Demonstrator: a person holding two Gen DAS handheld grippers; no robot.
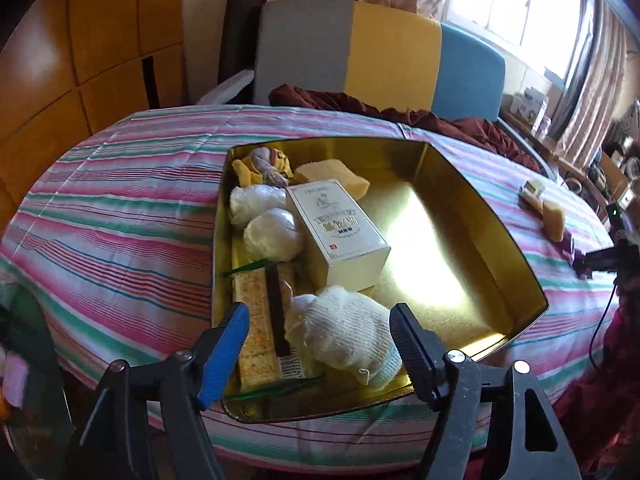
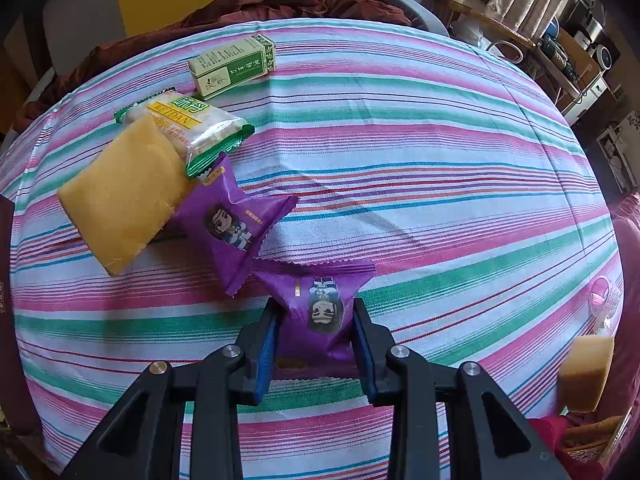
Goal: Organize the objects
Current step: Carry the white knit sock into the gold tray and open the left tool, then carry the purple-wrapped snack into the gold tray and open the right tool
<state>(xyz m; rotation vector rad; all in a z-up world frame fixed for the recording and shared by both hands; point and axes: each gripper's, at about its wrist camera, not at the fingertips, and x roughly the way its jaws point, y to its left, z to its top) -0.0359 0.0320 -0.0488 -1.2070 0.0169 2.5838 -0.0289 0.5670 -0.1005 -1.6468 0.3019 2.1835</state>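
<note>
A gold tin box [image 1: 472, 184] lies open on the striped tablecloth. Along its left side it holds a white carton [image 1: 340, 228], two white balls, a yellow sponge [image 1: 332, 180], a cracker pack [image 1: 258, 328] and a white rolled sock [image 1: 344, 332]. My left gripper [image 1: 320, 340] stands open on either side of the sock, and its pads do not touch it. In the right wrist view my right gripper [image 2: 314, 334] is shut on a purple snack packet [image 2: 318, 316]. A second purple packet [image 2: 232, 220], a yellow sponge [image 2: 124, 192], a green-edged cracker pack [image 2: 192, 124] and a green carton [image 2: 232, 64] lie beyond it.
A grey, yellow and blue chair back [image 1: 380, 52] stands behind the table, with dark red cloth [image 1: 400, 112] heaped on the far edge. A small sponge [image 1: 554, 220] and a small box lie at the right of the tablecloth. Shelves with clutter line the right wall.
</note>
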